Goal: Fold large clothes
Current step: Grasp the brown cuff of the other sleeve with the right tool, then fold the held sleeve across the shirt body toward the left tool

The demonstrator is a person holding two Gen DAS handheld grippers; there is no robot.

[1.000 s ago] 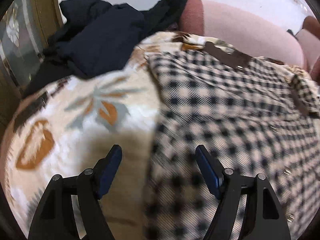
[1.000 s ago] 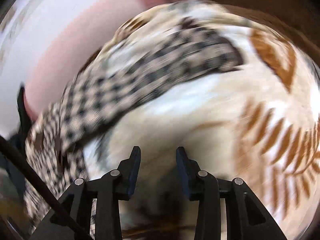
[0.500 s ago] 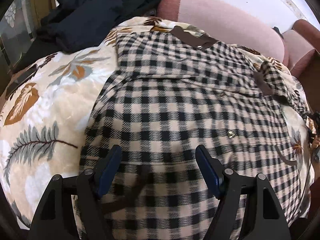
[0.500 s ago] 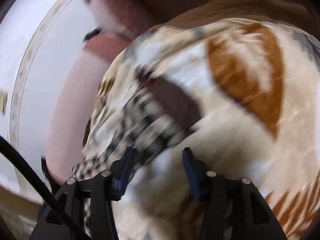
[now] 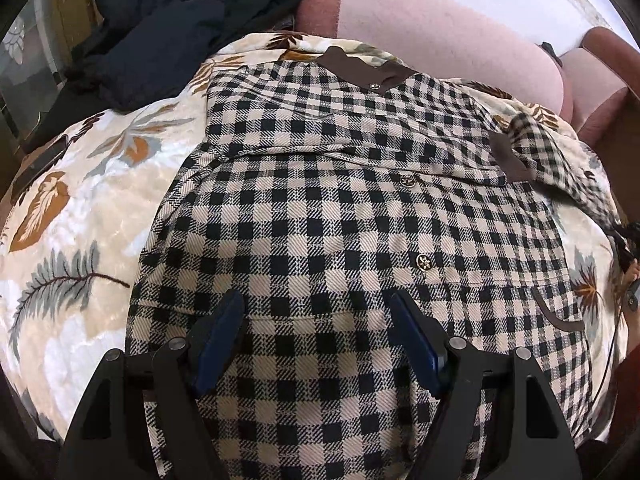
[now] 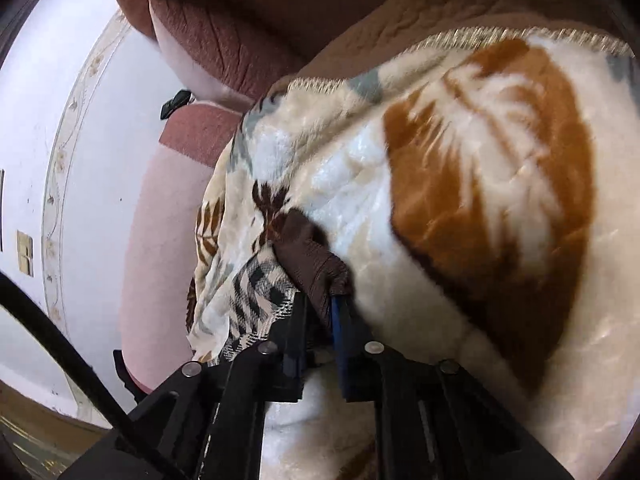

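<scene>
Under the left gripper point(image 5: 314, 336), wide open and holding nothing, a checked jacket point(image 5: 340, 216) lies spread front-up on a leaf-print blanket point(image 5: 80, 208). Its fingers hover just over the lower part of the jacket; can't tell if they touch the cloth. Ahead of this gripper: brown collar point(image 5: 360, 70) at the far end, a row of brass buttons running away from the fingers, pocket trim off to the right. Further ahead and left, a pile of dark clothes point(image 5: 160, 40); a pink sofa back point(image 5: 440, 36) beyond the collar.

The right gripper point(image 6: 320, 316) is nearly closed, pinching the brown cuff point(image 6: 312, 256) of the jacket's sleeve, the checked fabric bunched just left of its fingers. The blanket fills the view ahead and right of it, with the sofa and a white wall to its left.

Progress, judged from this: early. The jacket is laid out mostly flat, body not folded at all. The right-side sleeve looks lifted or crumpled at the far right of the left view, so the sleeve fold is likely the step in hand. Left to do: bring that sleeve across the front, do the other sleeve, fold the body up, smooth it.
</scene>
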